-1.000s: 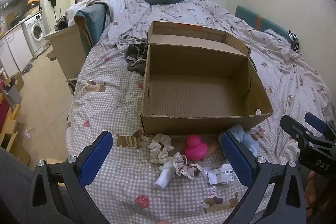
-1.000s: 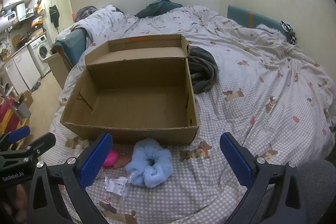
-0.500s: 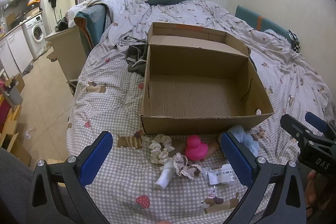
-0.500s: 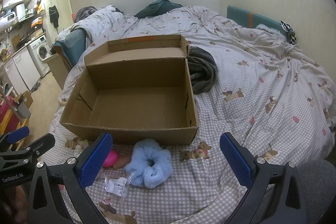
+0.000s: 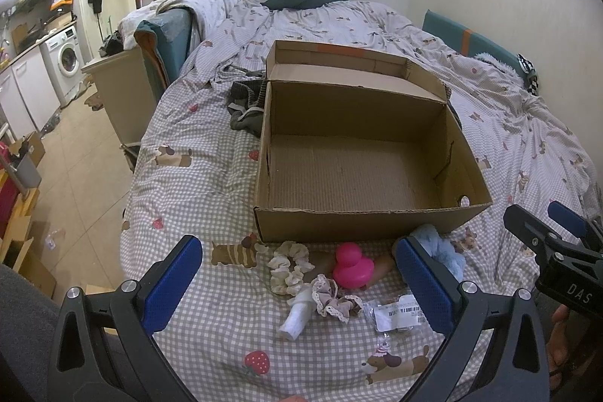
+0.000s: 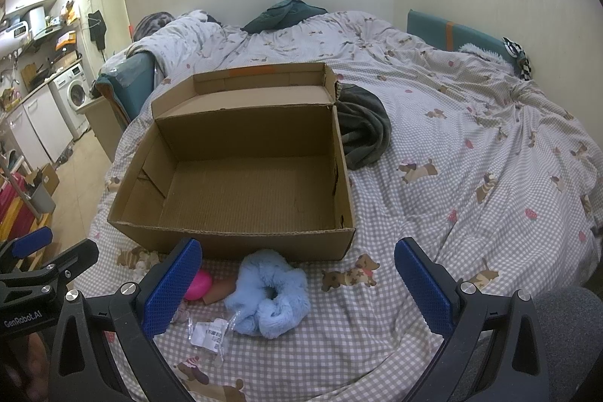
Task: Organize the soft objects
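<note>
**Soft items on bed, box empty, no pickup begun**

Cardboard box point(image 5: 361, 172): set open on the checked bedspread point(image 5: 196, 123), nothing inside, lid folded back behind it.

Soft items, all lying just in front of the box's near wall: blue fluffy scrunchie point(image 6: 269, 294); cream scrunchie point(image 5: 288, 264); lace-trimmed scrunchie point(image 5: 333, 300); small white roll of cloth point(image 5: 297, 315). A pink rubber duck point(image 5: 352, 266) and a clear packet with a barcode label point(image 5: 399, 313) are mixed in among them.

Left gripper point(image 5: 299, 285): spread wide, nothing held, poised above the cream scrunchie and duck.

Right gripper point(image 6: 297, 289): spread wide, nothing held, poised above the blue scrunchie.

Handling note: the blue scrunchie is judged the easiest first pick for the right gripper. The fingers should be lowered astride one side of the ring and closed firmly, since plush compresses. The packet beside it should be kept out of the grip. The item is then to be lifted clear of the near wall before release.
</note>
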Motion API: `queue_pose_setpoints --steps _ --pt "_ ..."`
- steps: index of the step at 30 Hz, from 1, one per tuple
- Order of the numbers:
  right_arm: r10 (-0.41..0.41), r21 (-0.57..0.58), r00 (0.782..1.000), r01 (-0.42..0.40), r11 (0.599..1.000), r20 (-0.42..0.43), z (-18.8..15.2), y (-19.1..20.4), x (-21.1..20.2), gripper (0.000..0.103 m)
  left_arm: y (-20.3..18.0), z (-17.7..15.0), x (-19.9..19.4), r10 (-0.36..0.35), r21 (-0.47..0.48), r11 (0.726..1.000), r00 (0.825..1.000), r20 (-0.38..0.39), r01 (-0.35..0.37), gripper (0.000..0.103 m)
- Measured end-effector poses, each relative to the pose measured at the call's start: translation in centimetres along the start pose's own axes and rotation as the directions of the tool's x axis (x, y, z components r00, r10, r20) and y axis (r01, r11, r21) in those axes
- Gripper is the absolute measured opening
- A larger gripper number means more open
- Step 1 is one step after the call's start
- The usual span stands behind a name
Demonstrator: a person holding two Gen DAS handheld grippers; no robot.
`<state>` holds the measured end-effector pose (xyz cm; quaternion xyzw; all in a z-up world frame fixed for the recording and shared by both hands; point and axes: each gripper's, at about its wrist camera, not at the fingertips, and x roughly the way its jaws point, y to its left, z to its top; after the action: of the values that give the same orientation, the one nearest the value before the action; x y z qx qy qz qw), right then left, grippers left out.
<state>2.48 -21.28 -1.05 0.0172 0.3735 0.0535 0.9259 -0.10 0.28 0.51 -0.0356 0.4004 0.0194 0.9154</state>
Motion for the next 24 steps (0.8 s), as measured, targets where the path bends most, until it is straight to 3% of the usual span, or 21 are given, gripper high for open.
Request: queue_pose_setpoints --steps 24 --pt "0.000 0.000 1.000 0.000 1.000 0.001 0.02 0.00 -0.06 0.103 0.06 0.11 -0.17 0.002 0.001 1.000 1.000 0.001 -0.002 0.103"
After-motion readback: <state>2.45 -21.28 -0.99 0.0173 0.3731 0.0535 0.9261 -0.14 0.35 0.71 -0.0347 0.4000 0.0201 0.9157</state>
